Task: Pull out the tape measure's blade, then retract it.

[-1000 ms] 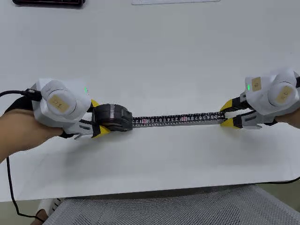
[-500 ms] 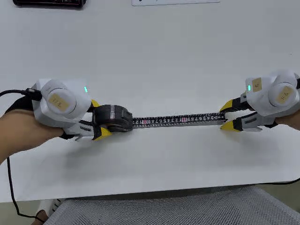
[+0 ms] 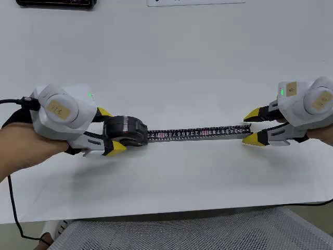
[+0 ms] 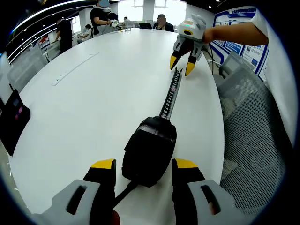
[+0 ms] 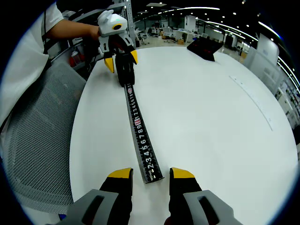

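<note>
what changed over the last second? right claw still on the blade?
No. The right claw opened and let go of the blade; the blade's end now lies free between the spread jaws. Unchanged: the blade is still pulled out along the table, and the case sits between the left claw jaws. I can't confirm that grip.

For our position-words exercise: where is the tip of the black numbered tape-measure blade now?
The black blade's tip lies on the white table, between the yellow jaws of the open right claw, at the head view's right side.
</note>
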A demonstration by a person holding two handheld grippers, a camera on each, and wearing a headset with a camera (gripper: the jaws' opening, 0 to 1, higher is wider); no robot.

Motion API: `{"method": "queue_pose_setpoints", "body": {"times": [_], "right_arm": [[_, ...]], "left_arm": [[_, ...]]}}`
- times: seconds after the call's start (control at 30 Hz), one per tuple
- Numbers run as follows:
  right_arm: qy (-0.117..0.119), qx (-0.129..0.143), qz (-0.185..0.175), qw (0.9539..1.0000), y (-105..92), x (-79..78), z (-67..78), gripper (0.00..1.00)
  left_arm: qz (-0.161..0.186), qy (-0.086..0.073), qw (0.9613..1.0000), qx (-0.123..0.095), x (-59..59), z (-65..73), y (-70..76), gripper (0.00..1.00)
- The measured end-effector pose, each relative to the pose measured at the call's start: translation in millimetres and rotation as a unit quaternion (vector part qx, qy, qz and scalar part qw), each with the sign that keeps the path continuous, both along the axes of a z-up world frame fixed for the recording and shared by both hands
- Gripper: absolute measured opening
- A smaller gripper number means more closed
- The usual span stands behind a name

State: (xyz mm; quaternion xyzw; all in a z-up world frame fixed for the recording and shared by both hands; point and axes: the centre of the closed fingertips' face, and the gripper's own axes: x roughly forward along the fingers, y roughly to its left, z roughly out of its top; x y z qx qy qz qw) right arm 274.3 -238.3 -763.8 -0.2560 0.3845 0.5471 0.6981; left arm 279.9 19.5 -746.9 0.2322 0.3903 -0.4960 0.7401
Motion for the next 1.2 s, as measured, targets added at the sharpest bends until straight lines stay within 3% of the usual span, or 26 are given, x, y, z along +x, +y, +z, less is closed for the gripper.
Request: {"method": "queue_pose_setpoints", "body": {"times": [0.23, 0.33, 0.6, 0.73, 0.93, 1.1, 1.2], "right_arm": [[-0.003, 0.015, -0.036, 0.9992, 2.6, -3.4, 5.7, 0.39], [-0.003, 0.027, -0.06, 0.9979, 4.7, -3.7, 9.9, 0.41], [-0.017, 0.037, -0.092, 0.9949, 7.8, -2.2, 19.6, 0.48], [-0.019, 0.045, -0.111, 0.9926, 8.5, -2.4, 24.2, 0.5], [-0.02, 0.053, -0.131, 0.9897, 9.0, -9.1, 29.8, 0.54], [-0.027, 0.058, -0.143, 0.9876, 5.8, -12.2, 33.3, 0.58], [-0.031, 0.067, -0.153, 0.9855, 5.4, -13.0, 36.3, 0.61]], "left_arm": [[0.034, -0.006, 0.9991, -0.022, -1.9, 10.5, 4.4, 0.49], [0.056, -0.013, 0.9974, -0.043, -1.3, 17.8, 6.9, 0.51], [0.081, -0.026, 0.9947, -0.057, -7.4, 25.7, 15.8, 0.54], [0.087, -0.031, 0.9943, -0.053, -12.0, 25.5, 22.3, 0.57], [0.117, -0.04, 0.9895, -0.074, -14.8, 30.7, 29.3, 0.64], [0.139, -0.053, 0.9849, -0.089, -17.2, 34.6, 35.2, 0.65], [0.148, -0.054, 0.983, -0.095, -21.6, 34.9, 38.2, 0.66]]}}
